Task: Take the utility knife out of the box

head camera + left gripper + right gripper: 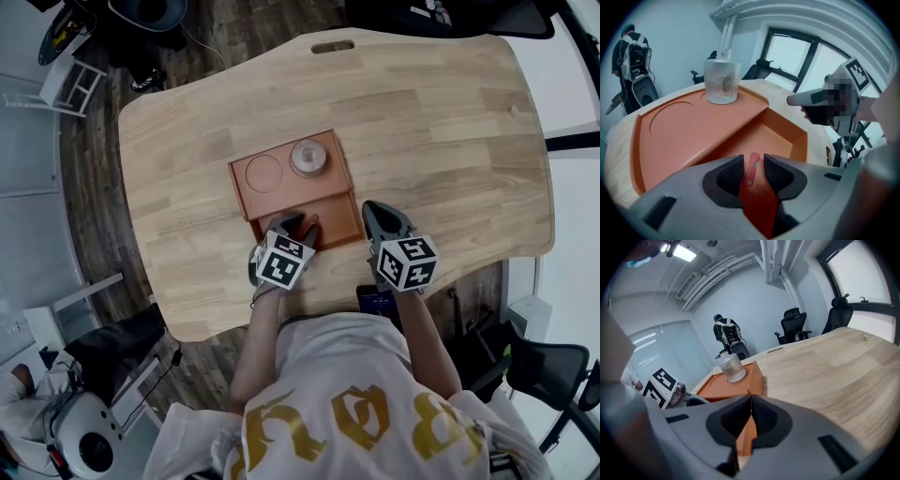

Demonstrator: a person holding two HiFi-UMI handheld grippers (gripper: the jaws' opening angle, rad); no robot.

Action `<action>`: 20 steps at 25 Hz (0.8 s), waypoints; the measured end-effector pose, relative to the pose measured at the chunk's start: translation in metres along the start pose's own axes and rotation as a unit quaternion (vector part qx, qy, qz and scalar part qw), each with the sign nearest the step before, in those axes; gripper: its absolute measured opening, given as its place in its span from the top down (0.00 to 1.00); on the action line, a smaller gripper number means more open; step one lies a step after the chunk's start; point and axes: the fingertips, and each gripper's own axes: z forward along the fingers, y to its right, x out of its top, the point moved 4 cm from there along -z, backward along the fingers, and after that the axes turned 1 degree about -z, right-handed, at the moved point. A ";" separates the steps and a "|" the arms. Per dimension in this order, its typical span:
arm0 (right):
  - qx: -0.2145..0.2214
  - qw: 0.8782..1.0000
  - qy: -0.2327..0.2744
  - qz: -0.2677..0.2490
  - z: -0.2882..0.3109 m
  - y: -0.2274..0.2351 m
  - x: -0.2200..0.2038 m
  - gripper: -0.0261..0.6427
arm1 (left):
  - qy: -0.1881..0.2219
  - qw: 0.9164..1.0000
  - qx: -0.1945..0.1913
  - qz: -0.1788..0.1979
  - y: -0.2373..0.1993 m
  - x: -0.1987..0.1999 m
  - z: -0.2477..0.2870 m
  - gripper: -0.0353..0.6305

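Observation:
An orange box (242, 192) sits on the wooden table (431, 141), and a glass jar (307, 157) stands on its raised top. In the box's open near compartment (776, 140) lies the red utility knife (751, 177). My left gripper (753, 163) is low over that compartment with its jaws open. The knife's tip shows between the pads with a gap on each side. My right gripper (750, 411) is shut, pads meeting, just right of the box's near right corner (757, 378). I cannot tell whether it touches the box. The head view shows the left gripper (291, 225) and the right gripper (375, 211) side by side.
The jar (722, 82) stands beyond the compartment, next to a round recess (263, 172). The table's near edge runs just below both grippers. Bare wood (825, 366) stretches right of the box. Office chairs (794, 324) stand past the far edge.

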 end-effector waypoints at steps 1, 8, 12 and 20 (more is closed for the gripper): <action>-0.001 1.000 0.001 0.002 0.001 0.001 0.000 0.94 | -0.013 1.000 0.004 0.015 0.000 -0.001 0.003 0.77; -0.009 1.000 -0.005 0.015 0.007 0.011 -0.003 0.94 | -0.082 0.985 0.036 0.149 0.002 -0.005 0.016 0.79; -0.012 1.000 -0.005 0.023 0.010 0.016 -0.003 0.94 | -0.080 0.981 0.053 0.169 0.007 -0.008 0.018 0.84; -0.008 1.000 -0.005 0.024 0.013 0.014 -0.003 0.94 | -0.074 0.988 0.028 0.130 0.003 -0.008 0.019 0.86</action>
